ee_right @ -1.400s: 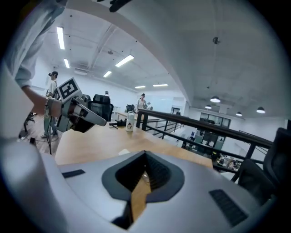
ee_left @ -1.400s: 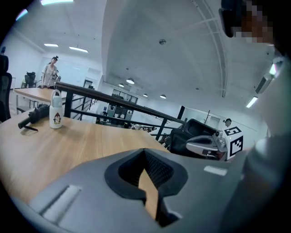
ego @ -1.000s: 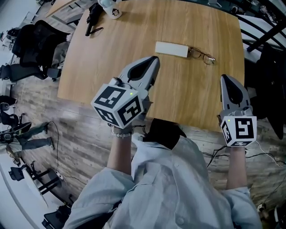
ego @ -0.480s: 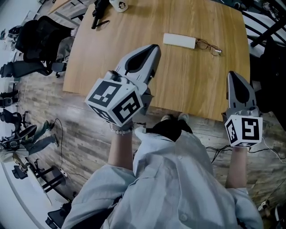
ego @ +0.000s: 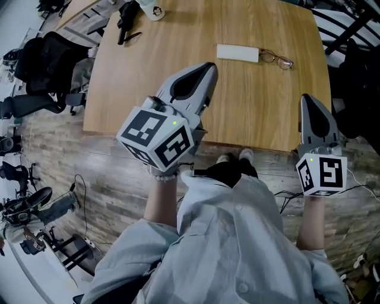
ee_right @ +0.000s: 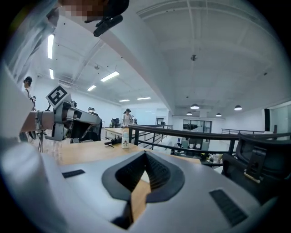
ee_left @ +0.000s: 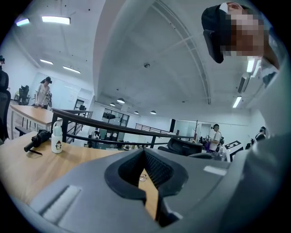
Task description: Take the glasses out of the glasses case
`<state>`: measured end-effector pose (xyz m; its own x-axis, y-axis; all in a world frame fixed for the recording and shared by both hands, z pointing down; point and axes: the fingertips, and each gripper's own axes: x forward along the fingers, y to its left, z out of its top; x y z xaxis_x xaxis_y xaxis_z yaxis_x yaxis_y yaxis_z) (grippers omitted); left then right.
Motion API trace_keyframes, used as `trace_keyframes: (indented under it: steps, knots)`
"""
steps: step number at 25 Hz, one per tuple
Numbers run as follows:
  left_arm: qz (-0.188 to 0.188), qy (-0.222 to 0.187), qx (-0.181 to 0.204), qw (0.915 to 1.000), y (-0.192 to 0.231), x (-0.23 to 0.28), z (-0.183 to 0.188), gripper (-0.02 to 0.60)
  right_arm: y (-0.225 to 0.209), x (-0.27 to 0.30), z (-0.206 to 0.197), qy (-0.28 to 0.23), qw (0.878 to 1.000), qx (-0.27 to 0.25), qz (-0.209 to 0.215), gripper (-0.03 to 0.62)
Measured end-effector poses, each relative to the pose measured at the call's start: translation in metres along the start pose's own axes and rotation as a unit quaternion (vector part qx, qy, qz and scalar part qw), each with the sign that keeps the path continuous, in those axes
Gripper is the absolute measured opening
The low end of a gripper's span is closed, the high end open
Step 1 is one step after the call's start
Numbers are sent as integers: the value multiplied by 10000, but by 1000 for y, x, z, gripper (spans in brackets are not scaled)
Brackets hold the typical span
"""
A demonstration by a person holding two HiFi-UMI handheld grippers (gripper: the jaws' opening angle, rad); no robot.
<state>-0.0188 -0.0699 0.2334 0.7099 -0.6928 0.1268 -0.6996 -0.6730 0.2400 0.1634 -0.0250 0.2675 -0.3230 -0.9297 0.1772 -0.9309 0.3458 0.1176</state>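
A white glasses case [ego: 237, 53] lies shut on the far part of the wooden table [ego: 261, 107]. The glasses [ego: 276, 59] lie on the wood just right of it, outside the case. My left gripper [ego: 209, 66] hovers over the table's near half, well short of the case, its jaws shut with nothing between them. The left gripper view shows those jaws [ee_left: 144, 152] meeting at the tip. My right gripper [ego: 306, 98] hangs at the table's near right edge, also shut and empty, and the right gripper view [ee_right: 145, 154] shows only table beyond it.
A white bottle [ego: 155, 10] and a black tool [ego: 124, 24] sit at the table's far left corner. Black chairs and bags [ego: 47, 59] stand on the floor to the left. Cables run on the floor below the table's near edge.
Both grippers have drifted a little and risen slightly, still shut and empty. The case and the glasses have not moved on the table.
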Motion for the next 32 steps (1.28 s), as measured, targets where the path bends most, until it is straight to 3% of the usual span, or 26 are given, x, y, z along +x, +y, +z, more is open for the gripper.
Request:
trace_keyframes:
  steps: [17, 32]
  knots:
    - [-544, -203, 113, 9982, -16, -30, 3, 5, 31, -33, 19, -194, 9986, -131, -481, 0]
    - [-426, -278, 170, 9986, -14, -48, 8, 5, 46, -26, 27, -169, 9994, -263, -139, 0]
